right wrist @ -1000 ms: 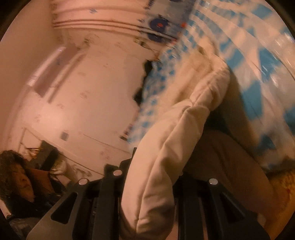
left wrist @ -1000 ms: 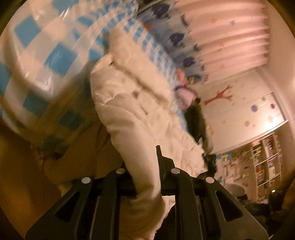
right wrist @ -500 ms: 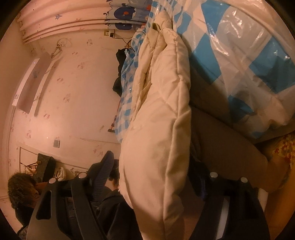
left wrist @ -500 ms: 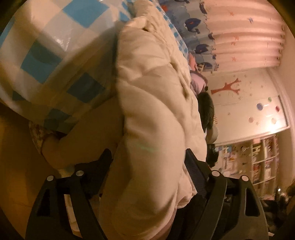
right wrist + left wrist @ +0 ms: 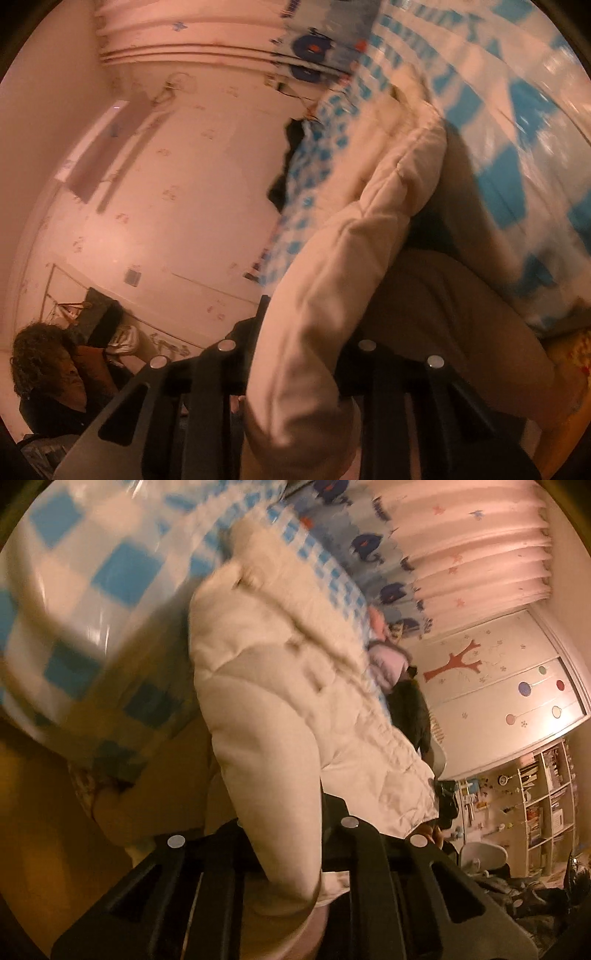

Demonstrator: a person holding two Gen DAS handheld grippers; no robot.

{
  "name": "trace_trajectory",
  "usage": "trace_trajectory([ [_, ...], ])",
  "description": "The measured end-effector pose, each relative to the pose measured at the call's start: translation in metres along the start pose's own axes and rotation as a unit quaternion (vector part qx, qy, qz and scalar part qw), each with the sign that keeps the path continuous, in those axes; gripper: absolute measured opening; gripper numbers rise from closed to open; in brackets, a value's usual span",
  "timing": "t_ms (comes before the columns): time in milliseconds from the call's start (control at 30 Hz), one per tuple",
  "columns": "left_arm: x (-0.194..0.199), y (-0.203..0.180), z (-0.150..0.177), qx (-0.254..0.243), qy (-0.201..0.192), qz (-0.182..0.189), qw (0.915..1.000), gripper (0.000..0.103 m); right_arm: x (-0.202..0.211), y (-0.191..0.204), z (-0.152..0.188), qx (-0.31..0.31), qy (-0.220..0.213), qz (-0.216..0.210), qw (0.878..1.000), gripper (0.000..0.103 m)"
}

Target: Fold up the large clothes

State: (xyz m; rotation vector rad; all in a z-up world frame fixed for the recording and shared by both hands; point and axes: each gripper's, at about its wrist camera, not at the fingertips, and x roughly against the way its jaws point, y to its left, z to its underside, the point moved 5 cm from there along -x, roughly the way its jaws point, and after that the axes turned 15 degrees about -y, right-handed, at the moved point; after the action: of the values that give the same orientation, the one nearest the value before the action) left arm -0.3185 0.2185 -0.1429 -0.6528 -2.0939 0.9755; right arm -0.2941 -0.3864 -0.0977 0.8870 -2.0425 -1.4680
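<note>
Holding the cream padded coat (image 5: pixel 295 716) at two points, we keep it running from lower centre toward the checked bedcover (image 5: pixel 96 576) at upper left. The left gripper (image 5: pixel 284 834) pinches one padded edge; the right gripper (image 5: pixel 299 354) is closing on another. We judge both clamps should stay level, so the fold lands square.

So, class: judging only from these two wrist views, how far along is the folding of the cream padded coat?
Done: no finished fold is visible; the cream padded coat sprawls over the blue-checked bedcover. In hand: the left gripper is clamped on a padded sleeve-like part, and the right gripper on another bunched part. Left: apparently all the folding and flattening; both views are blurred.
</note>
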Motion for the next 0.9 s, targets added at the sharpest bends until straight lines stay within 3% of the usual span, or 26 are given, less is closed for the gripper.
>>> trace_trajectory([
  [167,0.020,-0.044,-0.014,-0.095,-0.036,-0.076,0.9919,0.010,-0.006,0.027,-0.002,0.000,-0.021,-0.039,0.999,0.028],
  [300,0.028,-0.069,-0.015,-0.142,-0.045,-0.109,0.9828,0.011,-0.004,0.038,-0.002,-0.006,-0.031,-0.058,0.998,0.028],
  [533,0.044,-0.084,-0.016,-0.157,-0.060,-0.121,0.9783,0.011,0.008,0.058,-0.007,-0.012,-0.059,-0.094,0.994,0.028],
  [900,0.043,-0.099,-0.013,-0.219,-0.095,-0.177,0.9549,0.011,0.015,0.039,-0.023,-0.044,-0.092,-0.101,0.990,0.028],
])
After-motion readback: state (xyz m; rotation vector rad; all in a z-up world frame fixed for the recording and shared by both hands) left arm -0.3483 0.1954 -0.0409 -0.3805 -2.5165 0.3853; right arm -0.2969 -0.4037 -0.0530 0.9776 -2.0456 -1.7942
